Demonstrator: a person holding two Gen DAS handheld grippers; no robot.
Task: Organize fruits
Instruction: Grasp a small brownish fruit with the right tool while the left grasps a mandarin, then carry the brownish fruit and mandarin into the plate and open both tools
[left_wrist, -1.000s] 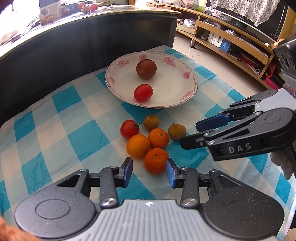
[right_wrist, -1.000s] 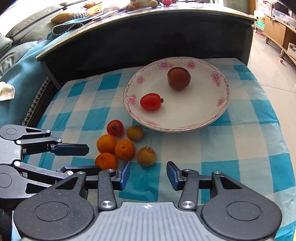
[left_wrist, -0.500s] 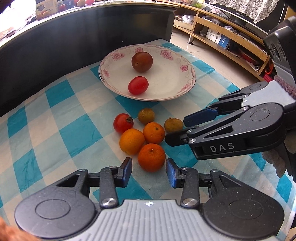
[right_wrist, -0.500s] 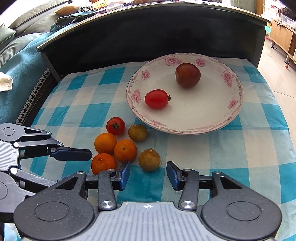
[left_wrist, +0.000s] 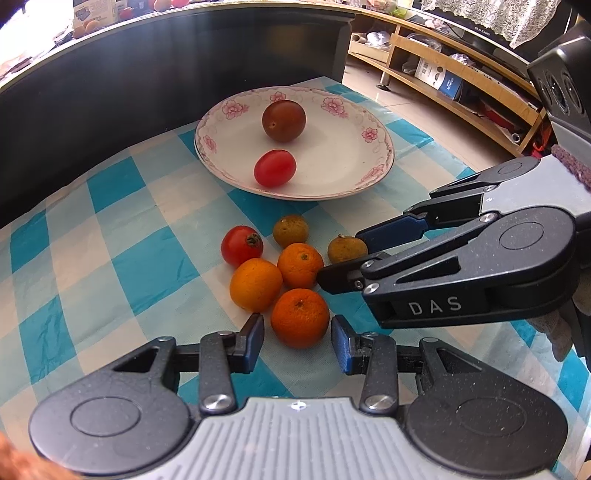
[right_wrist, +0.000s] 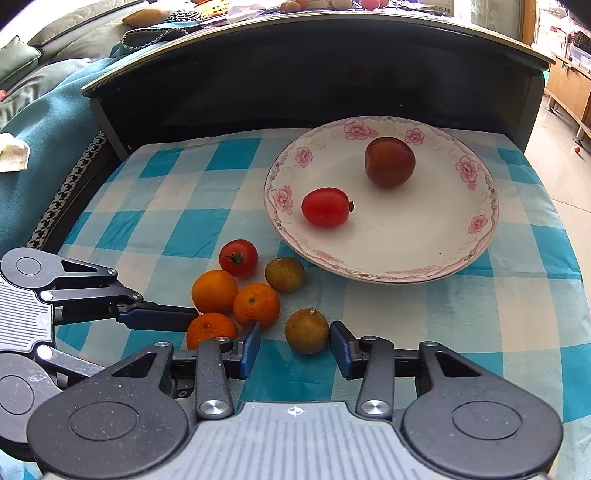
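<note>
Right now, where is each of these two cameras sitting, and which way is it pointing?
Left wrist: rides the left tongs, looking forward and down at an orange between its open fingers; the right tongs reach in from the right.
Right wrist: rides the right tongs, facing a brown fruit; the left tongs show at left.
Both see the plate, both tomatoes on it, and the fruit cluster on the checked cloth.
</note>
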